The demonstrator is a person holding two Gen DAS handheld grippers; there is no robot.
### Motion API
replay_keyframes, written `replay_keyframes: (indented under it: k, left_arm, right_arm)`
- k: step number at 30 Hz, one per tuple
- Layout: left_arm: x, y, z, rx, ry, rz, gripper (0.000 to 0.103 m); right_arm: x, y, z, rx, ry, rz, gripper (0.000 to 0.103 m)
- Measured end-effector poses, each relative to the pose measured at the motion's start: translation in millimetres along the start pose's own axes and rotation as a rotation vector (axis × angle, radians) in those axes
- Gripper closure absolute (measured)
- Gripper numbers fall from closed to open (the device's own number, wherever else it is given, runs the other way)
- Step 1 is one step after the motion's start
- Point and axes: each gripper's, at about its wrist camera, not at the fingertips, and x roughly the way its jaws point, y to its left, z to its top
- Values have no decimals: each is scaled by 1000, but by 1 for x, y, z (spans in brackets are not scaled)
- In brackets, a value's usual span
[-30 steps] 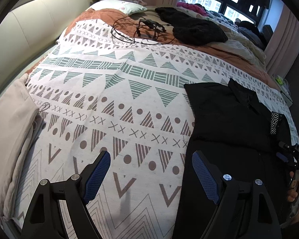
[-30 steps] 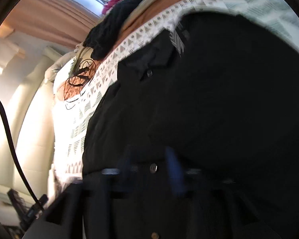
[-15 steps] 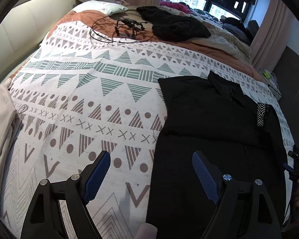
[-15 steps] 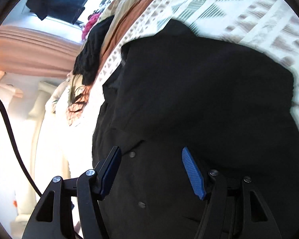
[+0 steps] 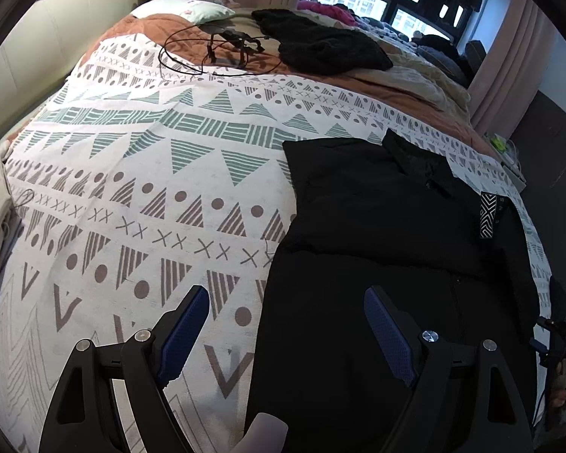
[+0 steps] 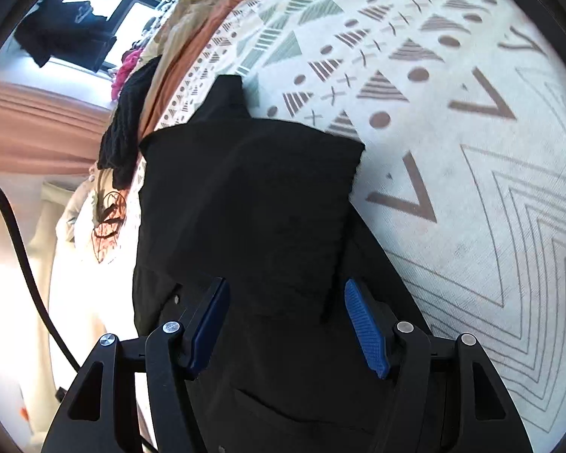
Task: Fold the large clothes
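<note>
Only the left view showed the black shirt's [image 5: 377, 234] striped tag [image 5: 486, 215]; it lay part-folded on the patterned bedspread [image 5: 132, 188], both grippers [image 5: 286, 324] [image 6: 286, 324] empty, jaws apart, the right's just widened

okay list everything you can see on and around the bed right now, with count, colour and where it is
black shirt: one, black, partly folded on the patterned cover, near edge
patterned cover: one, white with green and brown shapes, over the bed
black knit garment: one, black, far end
cable loop: one, black, far end on the rust blanket
pillow: one, pale, at the headboard
left gripper: open, empty, over the shirt's edge
right gripper: open, empty, above the shirt
</note>
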Motion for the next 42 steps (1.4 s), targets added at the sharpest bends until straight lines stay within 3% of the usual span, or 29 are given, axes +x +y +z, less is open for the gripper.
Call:
replay_keyframes:
  k: [4, 5, 7, 9, 10, 11, 13, 17, 24, 34, 42]
  left_arm:
    - [0, 14, -11, -30, -10, -16, 18]
    - [1, 18, -15, -37, -9, -13, 18]
    - [5, 27, -18, -59, 15, -13, 18]
    - [2, 32, -18, -72, 25, -35, 18]
    - [-1, 34, -18, -71, 14, -35, 18]
    - [-6, 36, -18, -64, -3, -26, 18]
    - [-9, 41, -19, -60, -18, -7, 18]
    - [-10, 51, -18, -99, -7, -48, 18]
    - [-19, 63, -10, -125, -39, -64, 18]
    - [-23, 102, -6, -193, -48, -62, 18]
    - [-23, 127, 1, -250, -66, -38, 18]
  right_arm:
    - [17, -1, 1, -14, 20, -35, 39]
    - [25, 3, 1, -35, 22, -45, 46]
    - [31, 7, 2, -77, 8, -91, 72]
    - [28, 10, 2, -93, -26, -115, 80]
    - [24, 15, 2, -100, -53, -118, 94]
    - [18, 19, 1, -113, -78, -114, 95]
    - [2, 39, -1, -168, -148, -88, 97]
    - [-27, 84, -10, -268, -276, -40, 98]
    - [-41, 149, -36, -323, -389, 69, 99]
    - [2, 242, -72, -437, -357, 201, 99]
    - [57, 315, -92, -530, -264, 290, 98]
